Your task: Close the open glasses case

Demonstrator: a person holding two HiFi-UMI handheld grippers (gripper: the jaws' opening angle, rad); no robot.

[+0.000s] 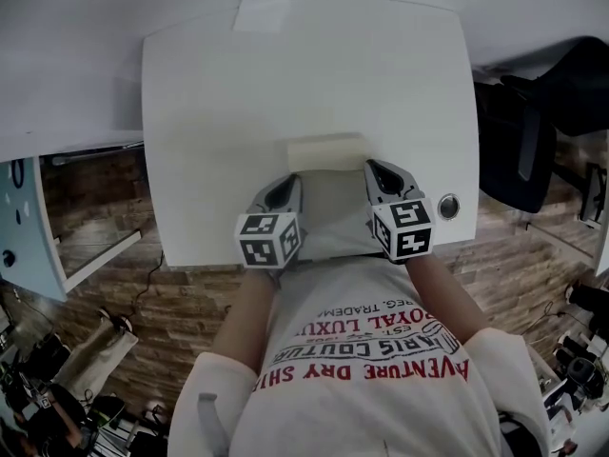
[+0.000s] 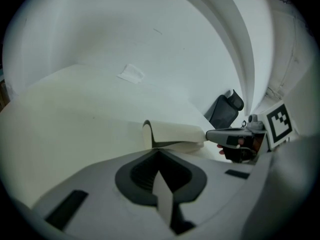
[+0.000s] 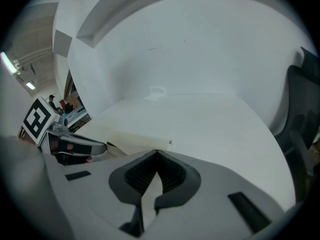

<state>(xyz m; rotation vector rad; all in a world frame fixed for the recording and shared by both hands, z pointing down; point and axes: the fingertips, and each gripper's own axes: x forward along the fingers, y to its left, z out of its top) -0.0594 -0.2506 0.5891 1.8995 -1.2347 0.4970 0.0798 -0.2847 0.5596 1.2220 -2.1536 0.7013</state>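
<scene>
The glasses case [image 1: 326, 153] is cream-coloured and lies open near the front edge of the white table [image 1: 228, 103], its lid raised at the far side and its grey inside [image 1: 330, 212] facing up. My left gripper [image 1: 290, 182] sits at the case's left side with its jaws shut and empty. My right gripper [image 1: 373, 168] sits at the case's right side, also shut and empty. In the left gripper view the curled lid of the case [image 2: 172, 133] lies just past the left gripper [image 2: 159, 152], with the right gripper [image 2: 231, 136] beyond. In the right gripper view the case edge [image 3: 131, 135] shows just ahead of the right gripper [image 3: 157, 152].
A pale patch of tape [image 1: 262, 11] lies at the table's far edge. A round metal grommet [image 1: 448, 206] sits at the front right corner. A black chair [image 1: 533, 112] stands to the right. The floor below has a brick-like pattern.
</scene>
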